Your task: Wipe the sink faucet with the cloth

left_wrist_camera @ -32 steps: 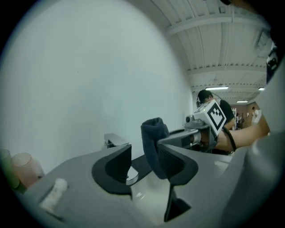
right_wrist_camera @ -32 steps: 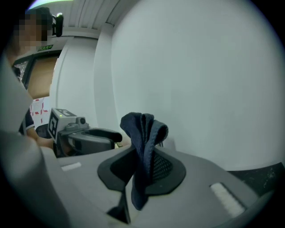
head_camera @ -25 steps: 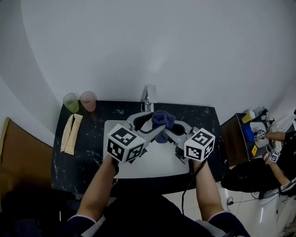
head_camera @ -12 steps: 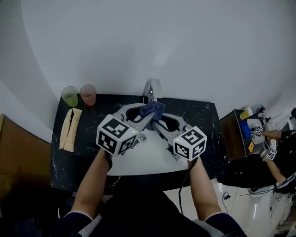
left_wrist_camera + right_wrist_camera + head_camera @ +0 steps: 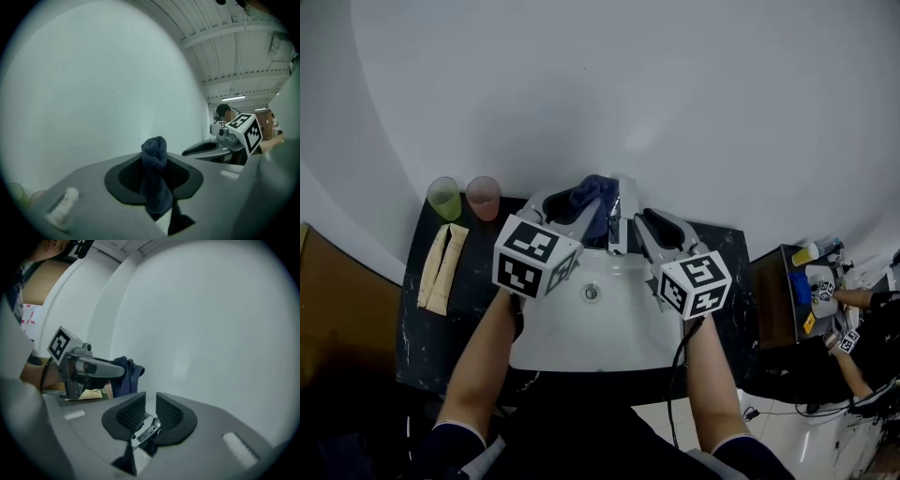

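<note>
Both grippers have moved from over the sink [image 5: 546, 349] up to the faucet [image 5: 617, 217]. Our left gripper [image 5: 157, 164] pinches the blue cloth [image 5: 592, 190], now just beside the faucet. Our right gripper [image 5: 150, 401], jaws just closing, stands narrowly spread and pinches nothing. We judge wiping can begin.

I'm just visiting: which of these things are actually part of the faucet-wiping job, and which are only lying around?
Part of the job: blue cloth, faucet, white sink.

Just lying about: green cup, pink cup, tan folded item.
</note>
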The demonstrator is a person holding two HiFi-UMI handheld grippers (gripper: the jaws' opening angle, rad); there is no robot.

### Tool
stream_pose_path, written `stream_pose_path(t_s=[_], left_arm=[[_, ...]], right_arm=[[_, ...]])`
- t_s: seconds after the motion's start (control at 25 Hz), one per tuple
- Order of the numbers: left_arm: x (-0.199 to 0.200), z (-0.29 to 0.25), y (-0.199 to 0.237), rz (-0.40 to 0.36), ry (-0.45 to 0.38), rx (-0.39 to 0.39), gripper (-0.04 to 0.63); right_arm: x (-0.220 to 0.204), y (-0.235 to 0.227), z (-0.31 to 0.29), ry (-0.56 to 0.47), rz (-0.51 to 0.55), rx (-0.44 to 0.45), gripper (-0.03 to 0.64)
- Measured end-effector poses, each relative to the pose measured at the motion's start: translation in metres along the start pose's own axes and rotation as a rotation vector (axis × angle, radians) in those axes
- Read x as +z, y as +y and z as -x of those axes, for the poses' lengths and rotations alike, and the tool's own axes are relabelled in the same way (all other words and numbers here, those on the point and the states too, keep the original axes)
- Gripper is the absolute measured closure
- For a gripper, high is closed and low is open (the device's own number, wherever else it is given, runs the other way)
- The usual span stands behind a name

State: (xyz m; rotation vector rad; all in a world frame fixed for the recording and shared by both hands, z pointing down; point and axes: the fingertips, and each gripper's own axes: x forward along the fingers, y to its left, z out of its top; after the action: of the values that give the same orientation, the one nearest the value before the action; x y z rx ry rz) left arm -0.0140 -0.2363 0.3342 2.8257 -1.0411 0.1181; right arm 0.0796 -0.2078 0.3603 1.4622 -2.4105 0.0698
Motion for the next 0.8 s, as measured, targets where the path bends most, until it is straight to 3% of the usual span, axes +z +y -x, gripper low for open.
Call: stream_pose_path(t_s=[0.16,0.36,0.8], left_arm=[[-0.017,-0.019,-0.009,-0.002,0.043,-0.033,0.502],[-0.035,-0.039,-0.017,0.037,0.057,-0.061,0.502],[-0.046,-0.081,0.003,0.077,0.039,-0.033,0.503]], right_arm=[[-0.002,-0.016,-0.022,0.046,0.027,-0.067,0.611],[-0.013,-0.016,-0.033,0.111,0.037,-0.035,0.611],[-0.014,-0.005,-0.037,0.159,0.100,0.009,0.611]])
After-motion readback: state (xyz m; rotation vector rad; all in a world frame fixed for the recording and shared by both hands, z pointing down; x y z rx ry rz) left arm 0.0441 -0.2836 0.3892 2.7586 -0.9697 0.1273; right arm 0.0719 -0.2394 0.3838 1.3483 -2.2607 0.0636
